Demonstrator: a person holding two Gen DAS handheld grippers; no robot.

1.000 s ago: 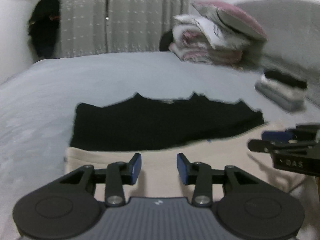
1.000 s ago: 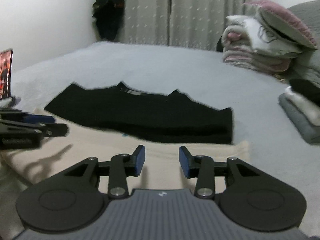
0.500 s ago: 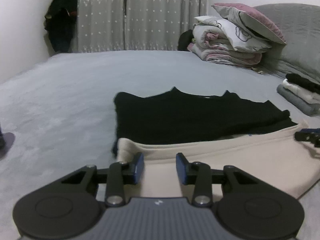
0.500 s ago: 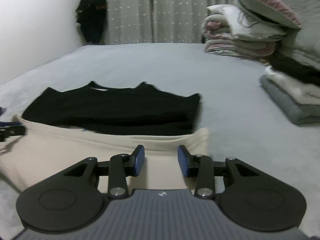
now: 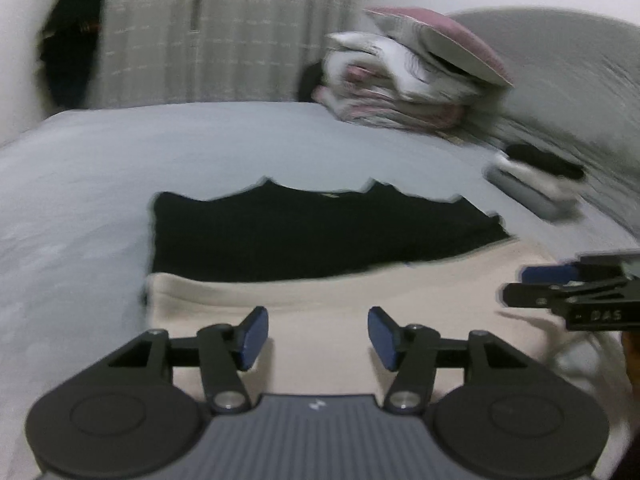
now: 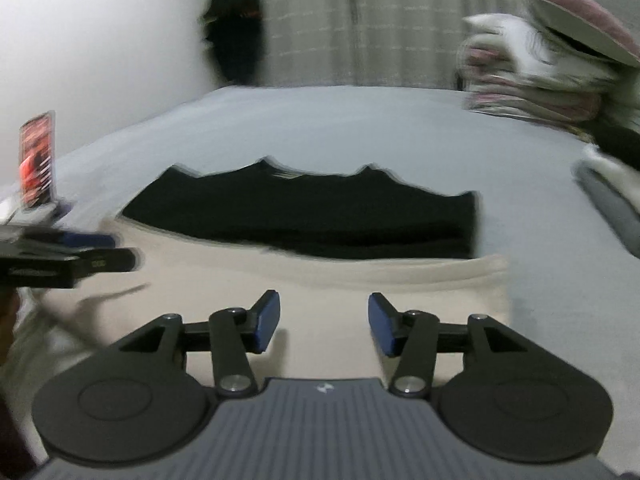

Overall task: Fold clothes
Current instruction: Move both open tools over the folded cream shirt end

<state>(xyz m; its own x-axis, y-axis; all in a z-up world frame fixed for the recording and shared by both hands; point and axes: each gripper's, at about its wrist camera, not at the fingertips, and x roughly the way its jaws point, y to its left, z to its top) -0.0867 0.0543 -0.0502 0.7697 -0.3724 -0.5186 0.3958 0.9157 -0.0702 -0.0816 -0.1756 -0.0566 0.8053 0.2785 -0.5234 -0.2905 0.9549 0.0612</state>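
my left gripper (image 5: 318, 338): jaws spread, empty | my right gripper (image 6: 324, 322): jaws spread, empty | both over cream folded cloth (image 5: 340, 304); flat black shirt (image 5: 304, 232) beyond, on grey bedspread (image 5: 100, 184)

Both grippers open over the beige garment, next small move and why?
Probably lower both and pinch the beige garment's near edge. Left gripper and right gripper hang open above it, holding nothing, and it still lies flat, overlapping the black shirt.

Two garments laid flat on the bed.
A black shirt (image 5: 320, 232) is overlapped at its near edge by a beige garment (image 5: 328, 312).
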